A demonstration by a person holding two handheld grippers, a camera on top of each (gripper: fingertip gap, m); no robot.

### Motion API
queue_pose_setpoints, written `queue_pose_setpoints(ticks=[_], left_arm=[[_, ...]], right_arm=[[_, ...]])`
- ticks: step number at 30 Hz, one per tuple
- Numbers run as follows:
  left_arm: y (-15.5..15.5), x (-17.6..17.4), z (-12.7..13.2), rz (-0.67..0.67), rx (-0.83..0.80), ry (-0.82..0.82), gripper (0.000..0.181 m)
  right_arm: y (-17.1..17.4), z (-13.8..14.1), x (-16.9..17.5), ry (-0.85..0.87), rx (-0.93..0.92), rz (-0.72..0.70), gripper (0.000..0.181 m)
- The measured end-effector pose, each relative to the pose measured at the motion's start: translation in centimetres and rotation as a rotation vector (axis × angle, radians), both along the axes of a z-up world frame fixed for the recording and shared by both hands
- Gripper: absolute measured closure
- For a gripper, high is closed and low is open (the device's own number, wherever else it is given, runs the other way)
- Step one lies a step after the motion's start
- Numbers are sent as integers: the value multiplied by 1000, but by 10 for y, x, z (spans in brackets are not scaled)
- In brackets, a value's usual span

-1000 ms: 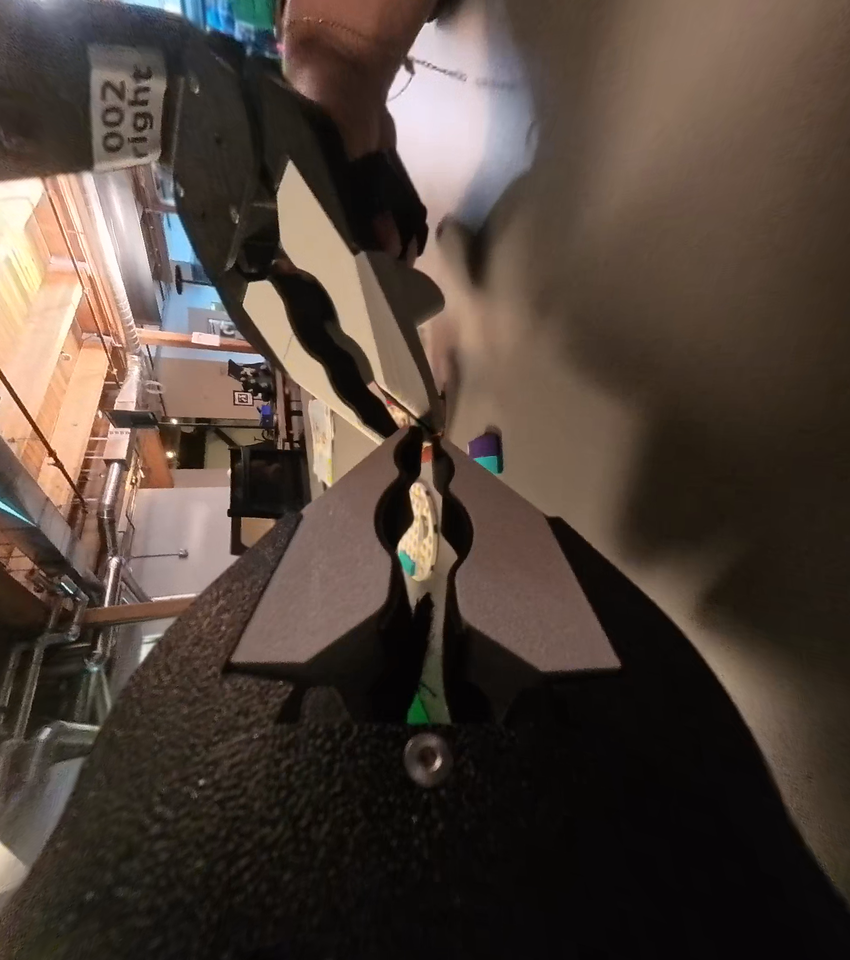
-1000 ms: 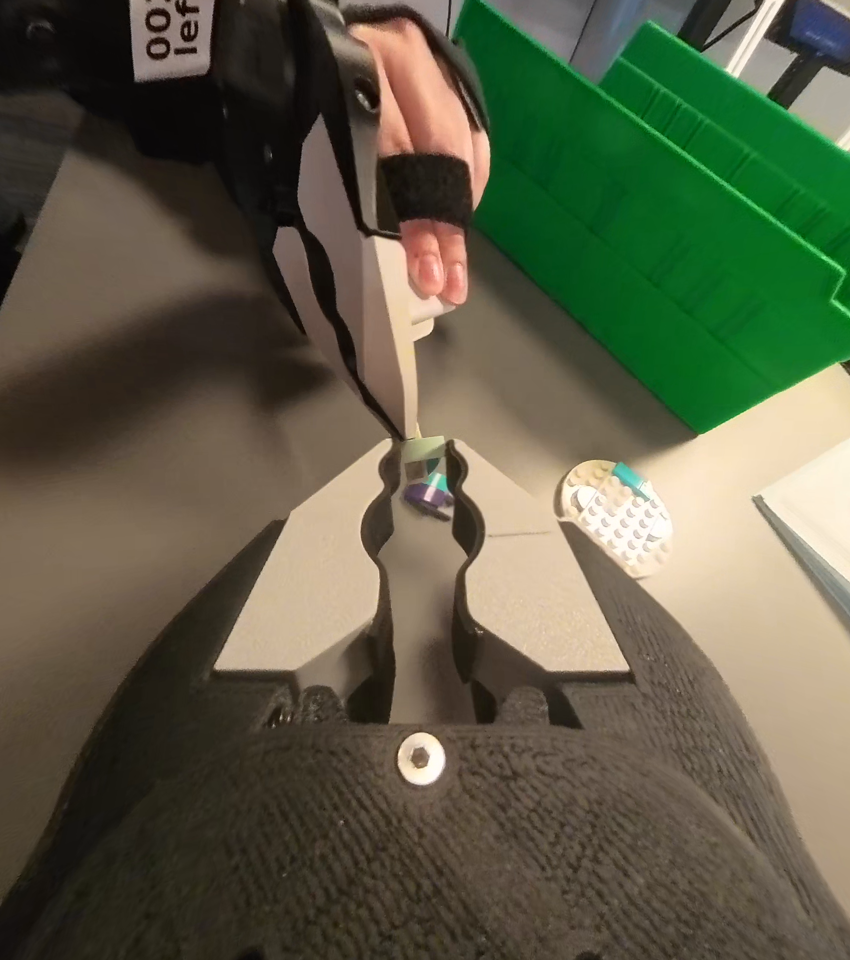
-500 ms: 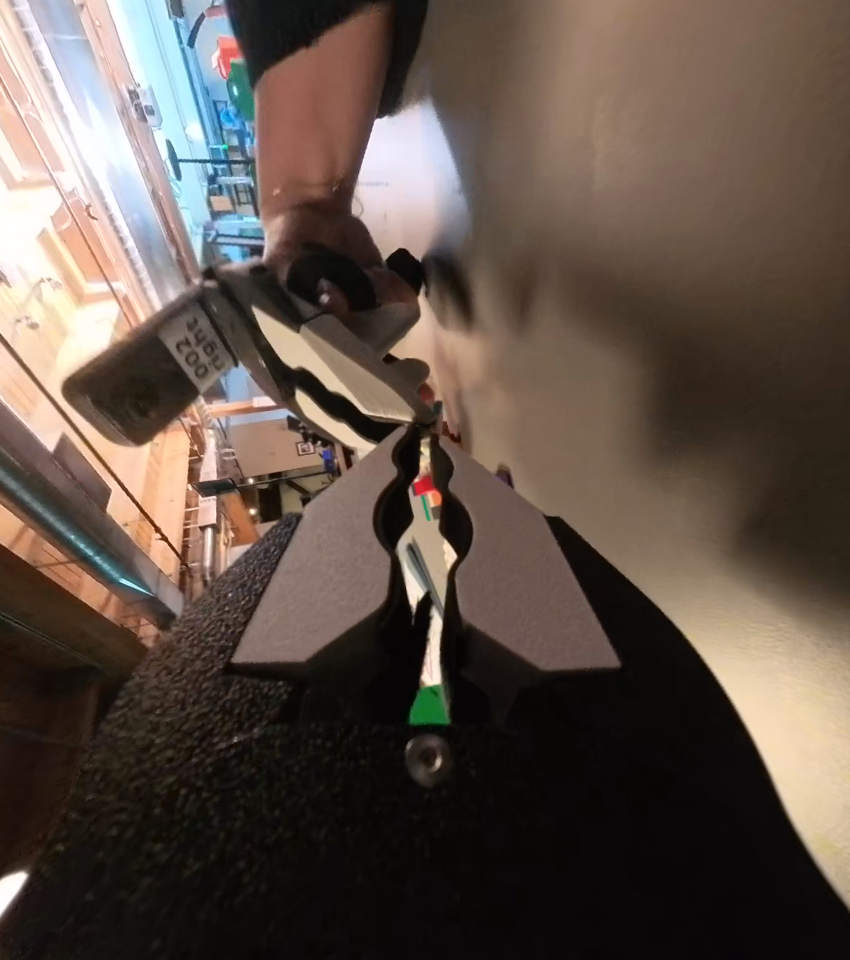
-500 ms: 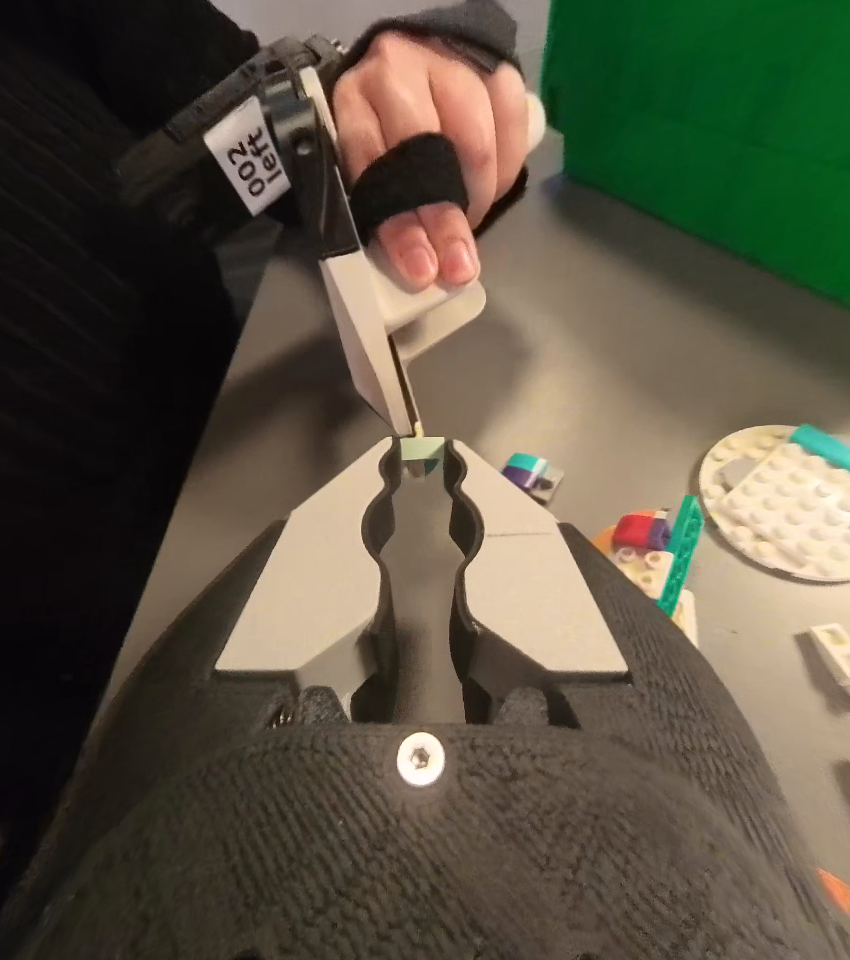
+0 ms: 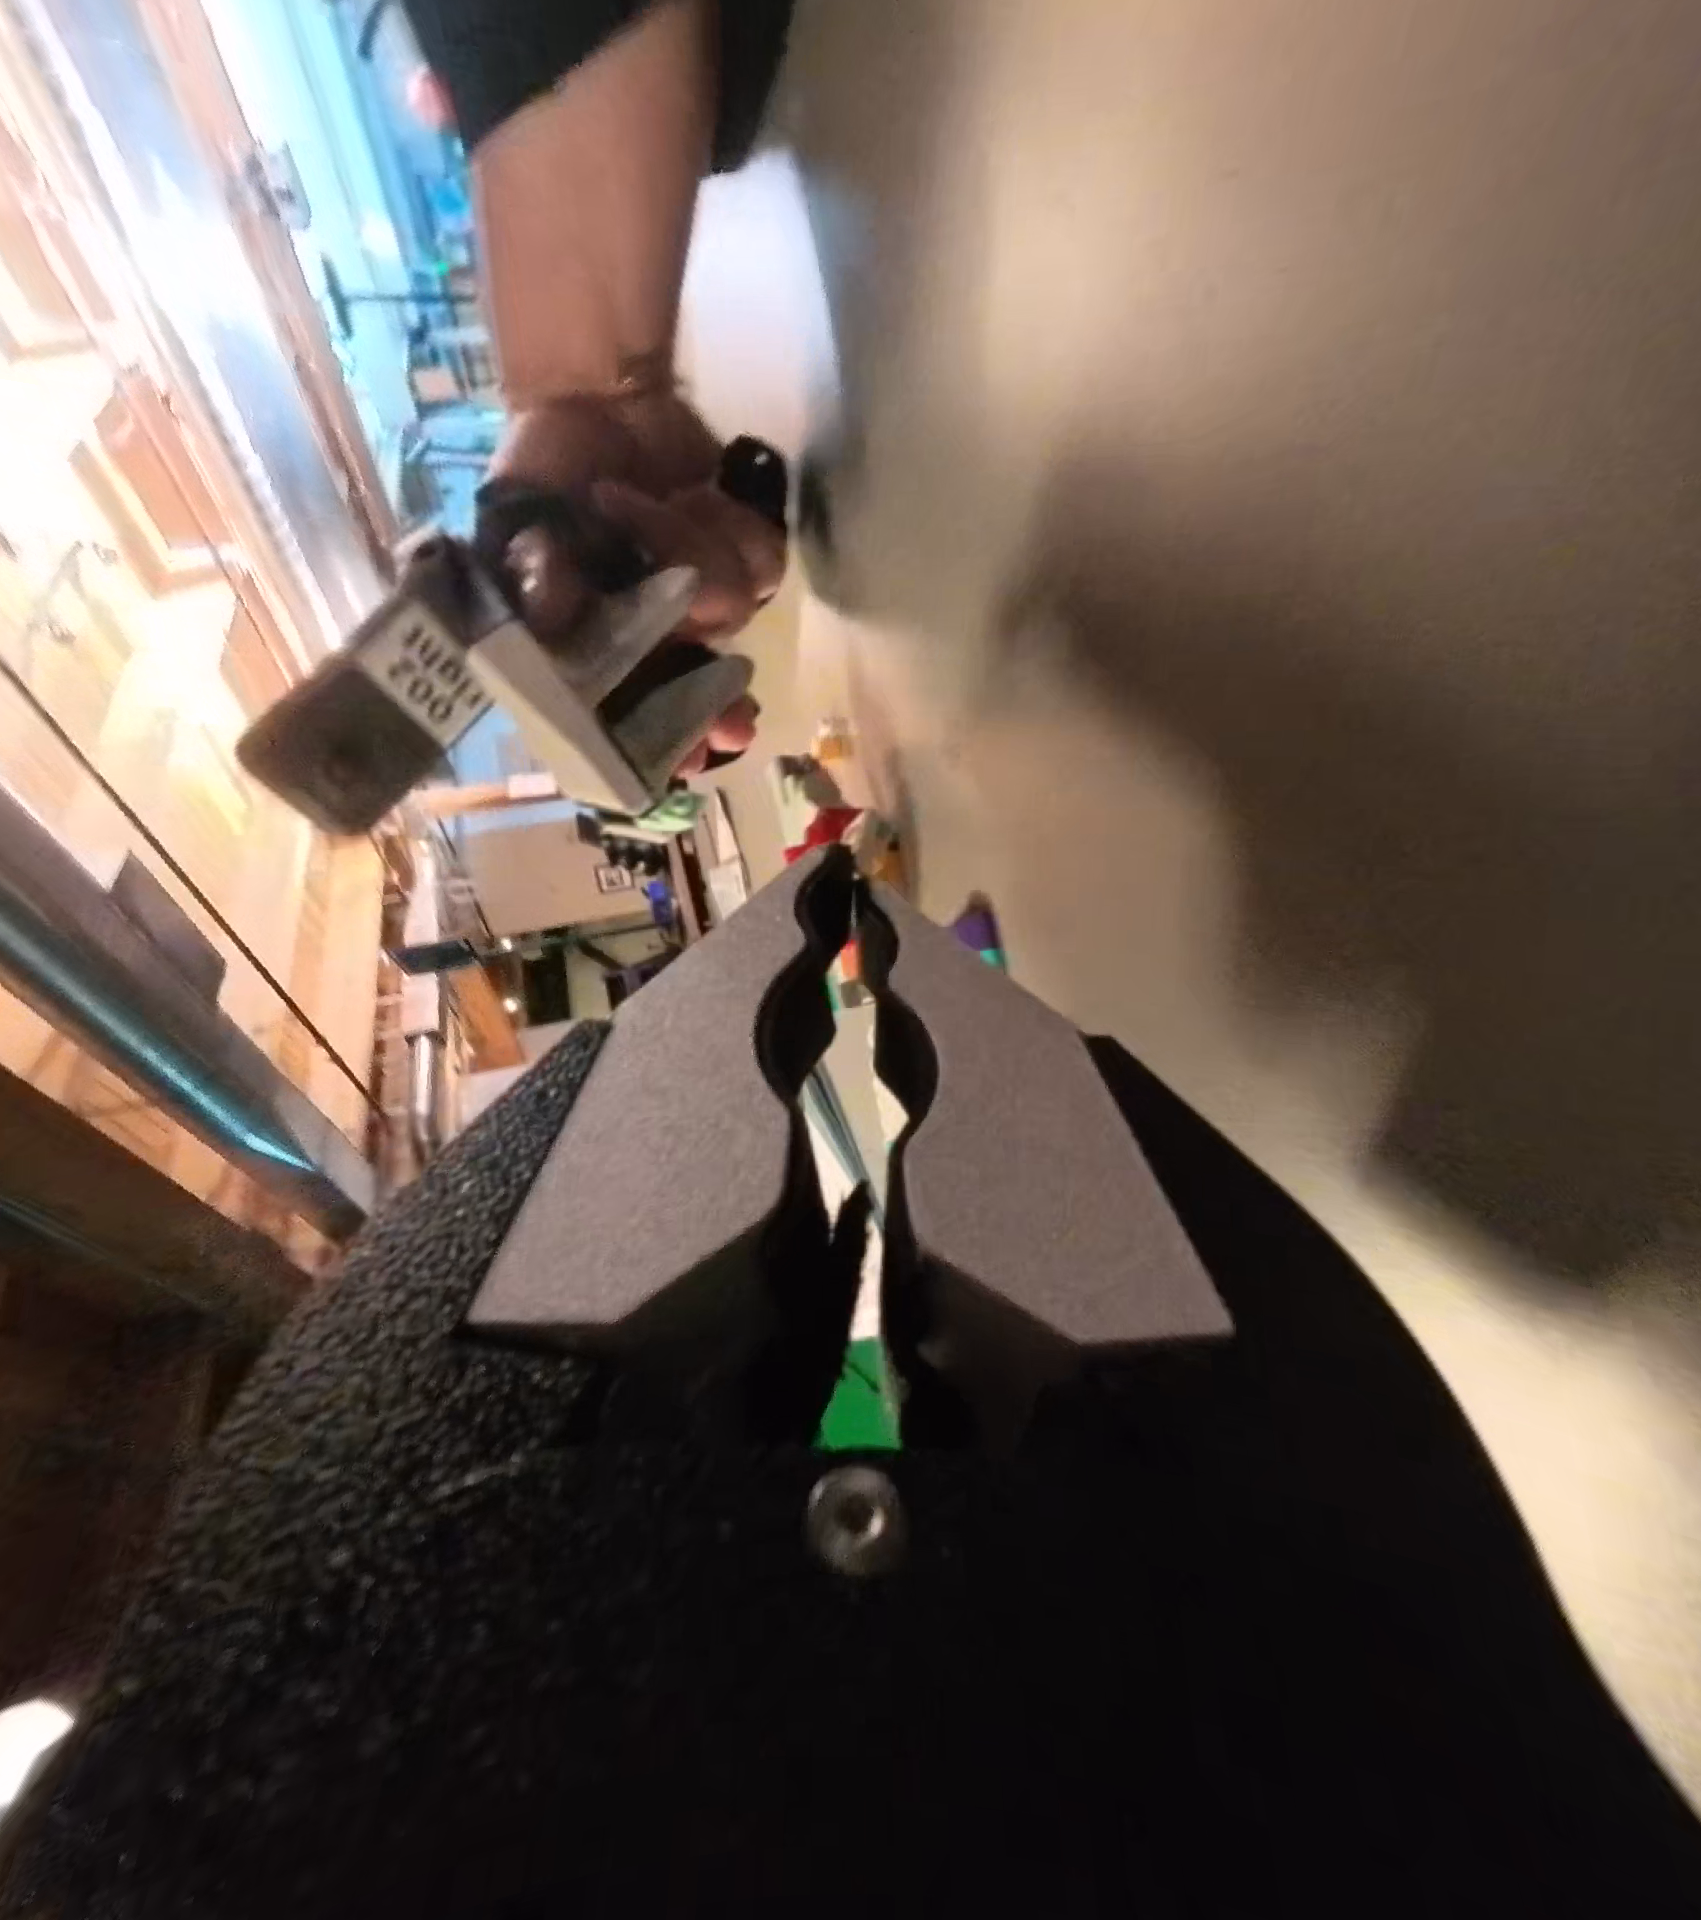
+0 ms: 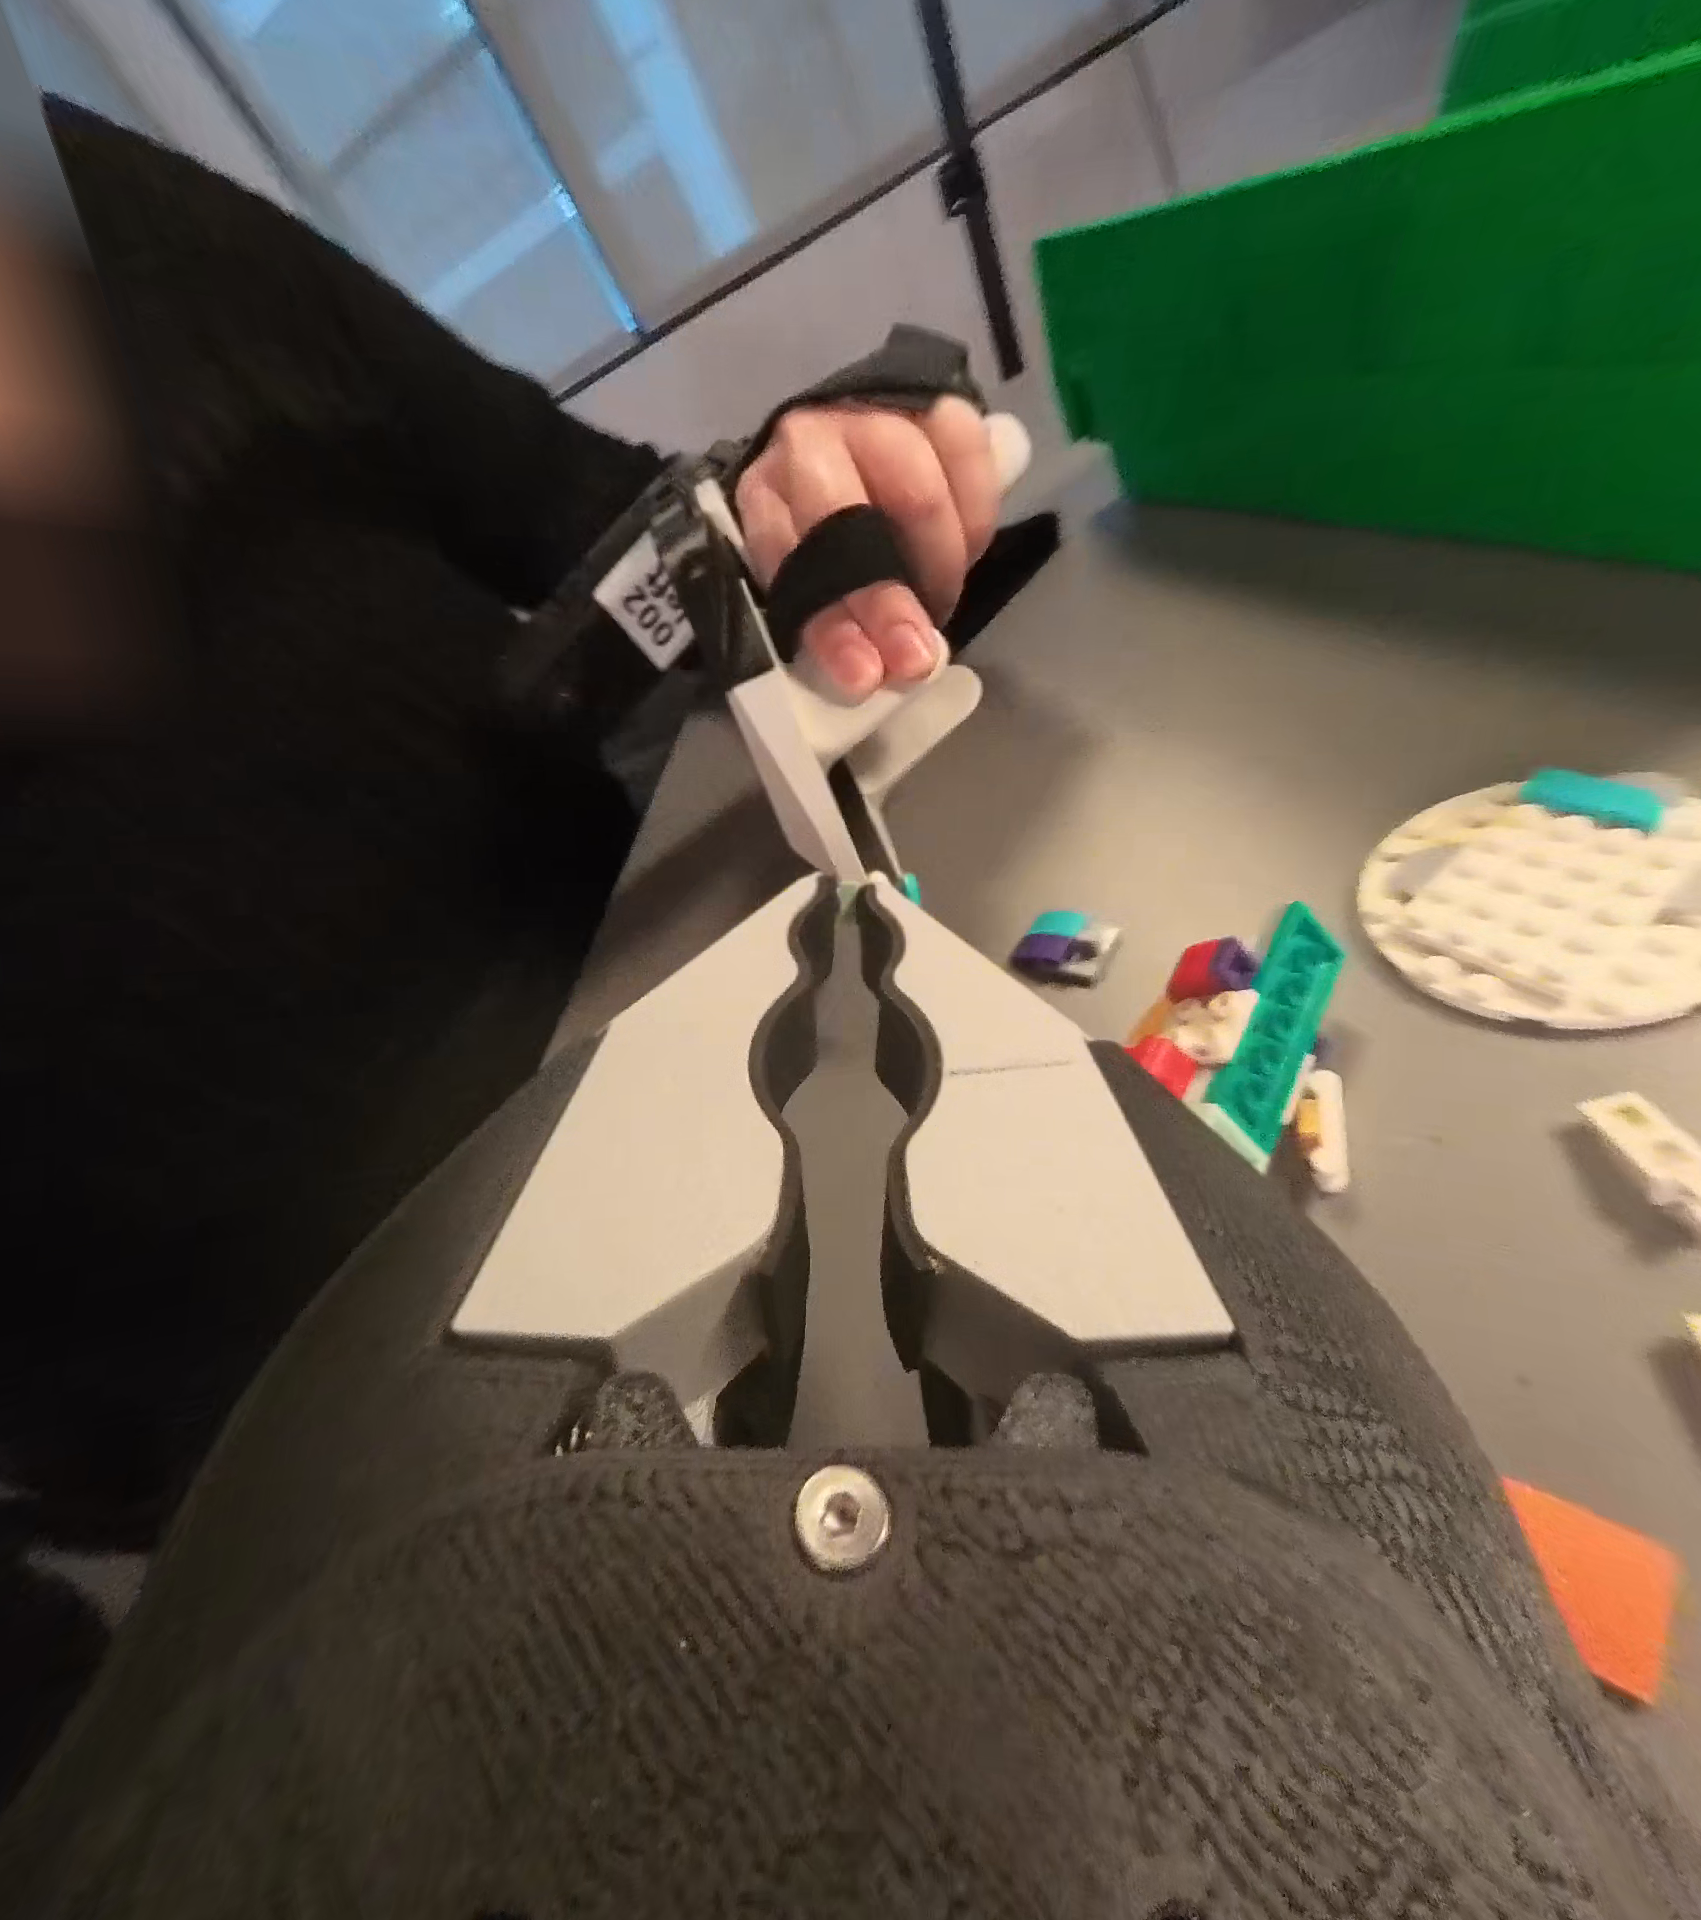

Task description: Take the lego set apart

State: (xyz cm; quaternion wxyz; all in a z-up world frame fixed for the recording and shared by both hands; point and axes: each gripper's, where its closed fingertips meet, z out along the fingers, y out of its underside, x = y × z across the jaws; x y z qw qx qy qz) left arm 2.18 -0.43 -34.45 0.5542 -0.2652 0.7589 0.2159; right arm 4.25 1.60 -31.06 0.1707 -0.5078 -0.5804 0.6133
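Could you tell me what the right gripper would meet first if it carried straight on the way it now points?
Most likely the left gripper, whose fingertips sit just beyond the right gripper and its small pale green piece; past that, the person's dark sleeve. Depth is unclear.

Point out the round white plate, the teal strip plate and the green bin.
round white plate (image 6: pixel 1552 914), right wrist view, studded middle.
teal strip plate (image 6: pixel 1277 1023), right wrist view, mid-length.
green bin (image 6: pixel 1448 395), right wrist view, front wall.

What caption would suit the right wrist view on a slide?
Right gripper pinching a small green piece, left gripper close beside, loose bricks and round white plate on the table.
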Motion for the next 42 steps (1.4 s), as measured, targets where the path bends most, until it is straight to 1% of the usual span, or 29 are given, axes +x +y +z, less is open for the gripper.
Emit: queue_pose_setpoints(ticks=[1,4,6,8,11,12,14,16,18,21,26,28,29,30,33,34,35,36,42], left_arm=[[4,0,5,22,-46,-66,181],[19,-9,15,111,-188,-235,181],[28,-20,17,169,-291,-311,181],[37,-29,15,227,-377,-363,181],[45,-35,16,275,-487,-445,181],[47,-35,17,285,-515,-470,181],[48,-37,16,295,-580,-508,181],[49,-37,17,302,-641,-543,181],[48,-36,18,291,-699,-577,181],[45,-33,17,272,-762,-581,181],[38,-28,8,250,-763,-512,181],[34,-24,8,232,-764,-506,180],[33,-22,9,223,-765,-506,180],[33,-22,11,219,-759,-513,180],[35,-23,20,210,-729,-582,178],[36,-23,21,213,-713,-590,174],[37,-23,18,227,-696,-559,148],[38,-24,13,250,-674,-519,142],[36,-20,13,222,-554,-470,161]], right_arm=[[5,0,-3,15,25,-39,178],[13,-10,-10,-8,190,-133,178],[17,-22,-12,-63,346,-183,177],[19,-36,-13,-126,483,-203,175],[17,-47,-18,-174,594,-207,155],[16,-48,-20,-169,624,-211,151],[17,-45,-23,-146,685,-233,150],[22,-36,-30,-82,781,-295,150],[28,-27,-35,-25,925,-348,150],[32,-27,-39,-10,1157,-365,153],[25,-29,-47,24,1315,-337,156],[20,-29,-50,38,1343,-323,159],[20,-29,-51,40,1361,-321,164],[20,-29,-52,41,1387,-328,176],[22,-21,-52,84,1410,-362,177],[23,-17,-51,100,1401,-373,177],[23,-14,-50,118,1395,-378,177],[22,-12,-50,135,1388,-383,177],[16,-12,-50,171,1366,-355,177]])
